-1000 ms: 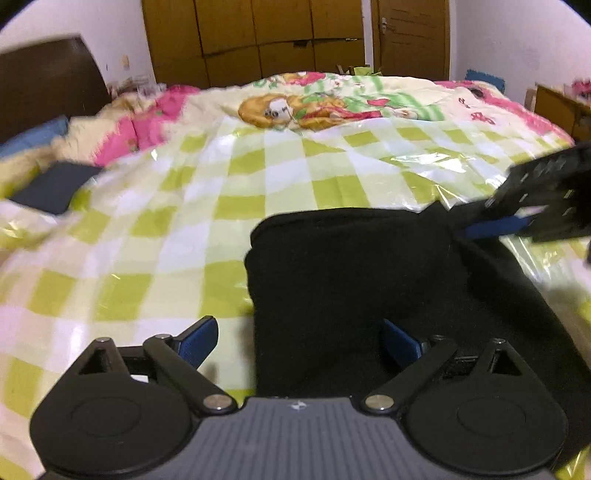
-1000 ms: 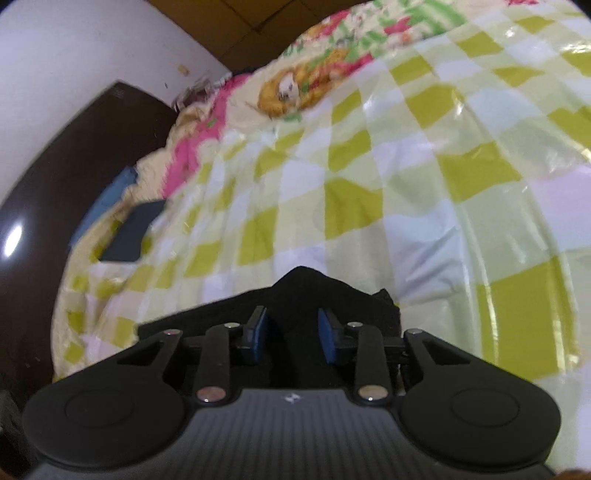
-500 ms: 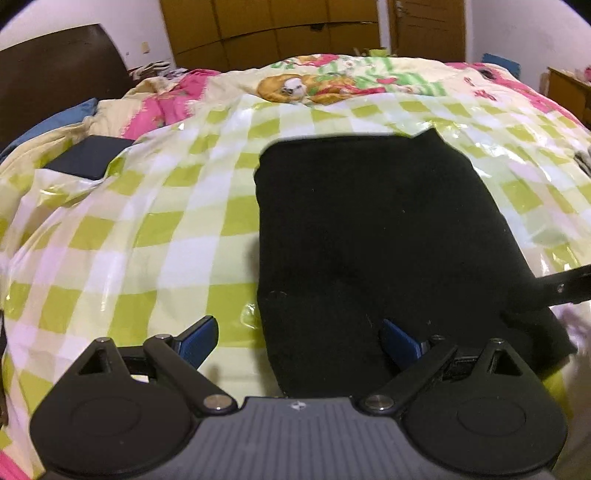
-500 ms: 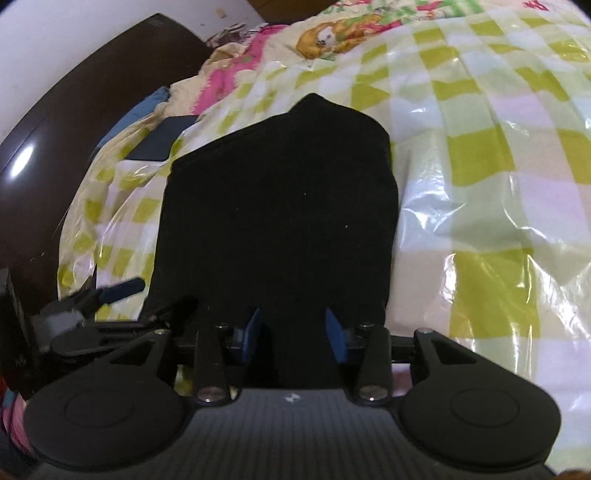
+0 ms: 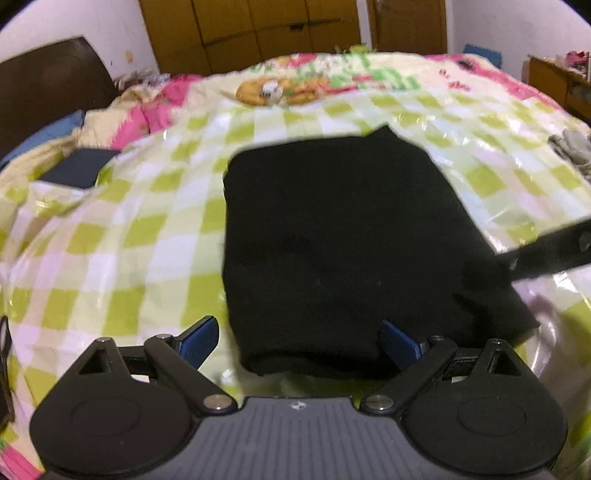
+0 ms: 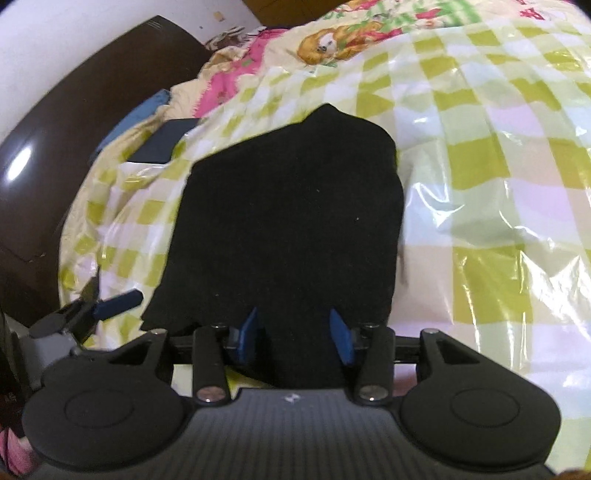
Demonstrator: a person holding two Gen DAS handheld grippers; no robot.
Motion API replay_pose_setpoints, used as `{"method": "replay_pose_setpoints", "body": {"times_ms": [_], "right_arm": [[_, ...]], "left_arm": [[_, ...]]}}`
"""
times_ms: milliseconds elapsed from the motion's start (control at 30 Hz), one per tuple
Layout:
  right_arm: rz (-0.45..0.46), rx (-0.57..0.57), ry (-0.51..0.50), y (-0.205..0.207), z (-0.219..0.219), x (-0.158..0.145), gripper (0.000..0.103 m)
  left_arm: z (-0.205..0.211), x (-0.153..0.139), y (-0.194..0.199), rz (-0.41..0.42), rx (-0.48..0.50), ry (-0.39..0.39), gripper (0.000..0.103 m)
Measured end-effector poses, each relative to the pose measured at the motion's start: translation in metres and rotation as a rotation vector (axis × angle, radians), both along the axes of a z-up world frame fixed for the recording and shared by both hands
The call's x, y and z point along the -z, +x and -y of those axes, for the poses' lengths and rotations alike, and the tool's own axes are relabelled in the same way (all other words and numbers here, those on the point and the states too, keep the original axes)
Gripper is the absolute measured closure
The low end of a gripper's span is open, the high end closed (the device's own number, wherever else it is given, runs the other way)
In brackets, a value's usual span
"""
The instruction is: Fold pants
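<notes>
The black pants (image 5: pixel 343 236) lie folded into a flat rectangle on the green-and-white checked bed cover (image 5: pixel 122 236). They also show in the right wrist view (image 6: pixel 288 210). My left gripper (image 5: pixel 297 339) is open wide at the pants' near edge, its blue fingertips (image 5: pixel 197 336) straddling the near-left corner. My right gripper (image 6: pixel 295 334) is partly open over the near edge of the pants, holding nothing. The right gripper's body shows as a dark bar (image 5: pixel 550 254) at the right of the left wrist view. The left gripper (image 6: pixel 110 304) shows at the left of the right wrist view.
A dark blue flat object (image 5: pixel 79 168) lies on the bed at far left, beside a blue pillow (image 5: pixel 44 133). A dark headboard (image 6: pixel 74 122) stands left. Wooden wardrobes (image 5: pixel 251 29) stand behind the bed. Grey cloth (image 5: pixel 570 147) lies at the right edge.
Both grippers have pulled back toward the near edge of the pants. The right gripper let go of the cloth and opened wider. The folded pants now lie flat.
</notes>
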State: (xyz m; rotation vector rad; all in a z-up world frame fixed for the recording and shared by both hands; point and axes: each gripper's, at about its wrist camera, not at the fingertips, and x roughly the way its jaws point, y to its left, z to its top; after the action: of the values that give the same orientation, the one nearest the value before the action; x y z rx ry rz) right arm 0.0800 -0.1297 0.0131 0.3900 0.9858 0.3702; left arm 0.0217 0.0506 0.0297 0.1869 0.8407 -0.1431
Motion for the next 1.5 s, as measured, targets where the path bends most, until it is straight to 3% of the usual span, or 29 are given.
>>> {"method": "replay_pose_setpoints", "body": {"times_ms": [133,267,667,967,1133,1333,1500], "right_arm": [[0.047,-0.019,0.013,-0.011,0.004,-0.016,0.055],[0.055,0.008,0.018,-0.016,0.011,-0.020,0.053],[0.042,0.024,0.021,-0.046,0.011,-0.014,0.053],[0.073,0.043,0.025,-0.035,0.018,-0.022,0.050],[0.063,0.070,0.020,-0.020,0.021,-0.013,0.048],[0.031,0.096,0.032,0.016,0.020,0.004,0.047],[0.038,0.075,0.036,0.035,0.014,0.011,0.038]], "left_arm": [[-0.003,-0.013,-0.014,0.043,-0.002,-0.057,0.000],[-0.003,-0.027,-0.023,0.083,-0.008,-0.053,0.000],[0.020,-0.025,-0.041,0.070,-0.062,-0.045,0.000],[0.012,-0.030,-0.032,0.078,-0.094,-0.041,0.000],[0.008,-0.026,-0.025,0.072,-0.110,-0.026,0.000],[-0.003,-0.030,-0.002,0.095,-0.144,-0.069,0.000],[0.003,-0.018,0.024,0.065,-0.120,-0.058,0.000]]}}
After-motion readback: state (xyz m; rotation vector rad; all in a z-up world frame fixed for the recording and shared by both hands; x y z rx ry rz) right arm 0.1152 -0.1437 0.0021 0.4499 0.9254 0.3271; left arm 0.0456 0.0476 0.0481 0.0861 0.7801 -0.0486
